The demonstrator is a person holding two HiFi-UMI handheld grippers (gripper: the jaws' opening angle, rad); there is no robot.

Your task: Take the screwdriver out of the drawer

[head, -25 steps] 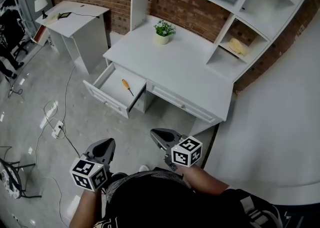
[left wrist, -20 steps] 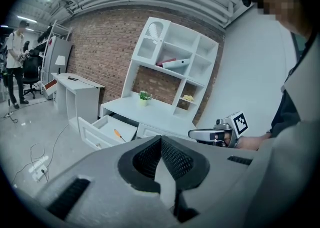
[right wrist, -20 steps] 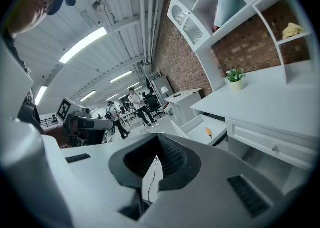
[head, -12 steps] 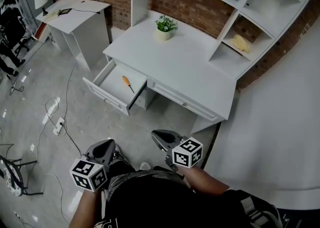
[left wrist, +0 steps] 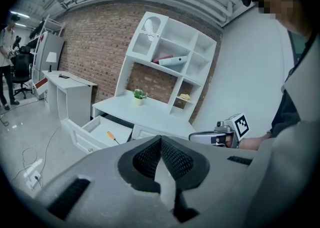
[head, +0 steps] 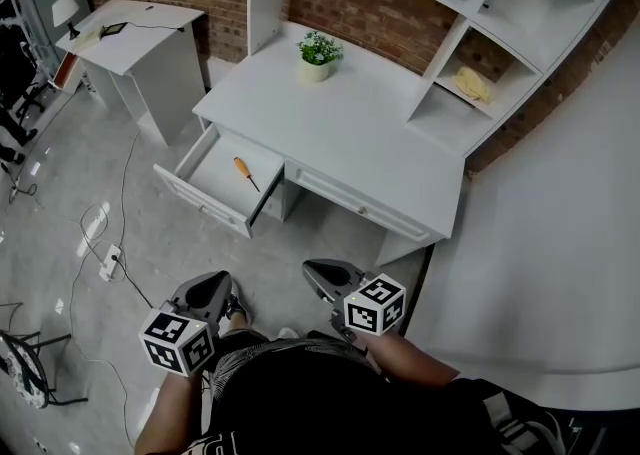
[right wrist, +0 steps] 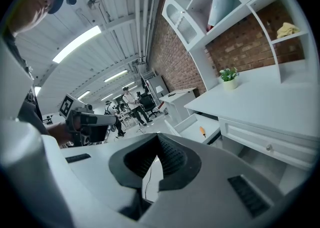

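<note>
An orange-handled screwdriver [head: 241, 170] lies in the open left drawer [head: 208, 205] of a white desk [head: 350, 133]. It also shows in the left gripper view as the screwdriver [left wrist: 111, 136] and in the right gripper view as the screwdriver [right wrist: 202, 131]. My left gripper [head: 213, 282] and right gripper [head: 311, 268] are held low in front of my body, well short of the drawer. Both are shut with nothing between their jaws. The left gripper [left wrist: 160, 141] and right gripper [right wrist: 158, 140] point toward the desk.
A small potted plant [head: 318, 48] stands on the desk top, under a white shelf unit [head: 470, 33]. A second white table [head: 130, 28] is at the far left. Cables and a power strip [head: 108, 261] lie on the grey floor left of me.
The desk and drawer have slid slightly left in the head view as my head moved. Both grippers stay low and shut, almost unmoved.
</note>
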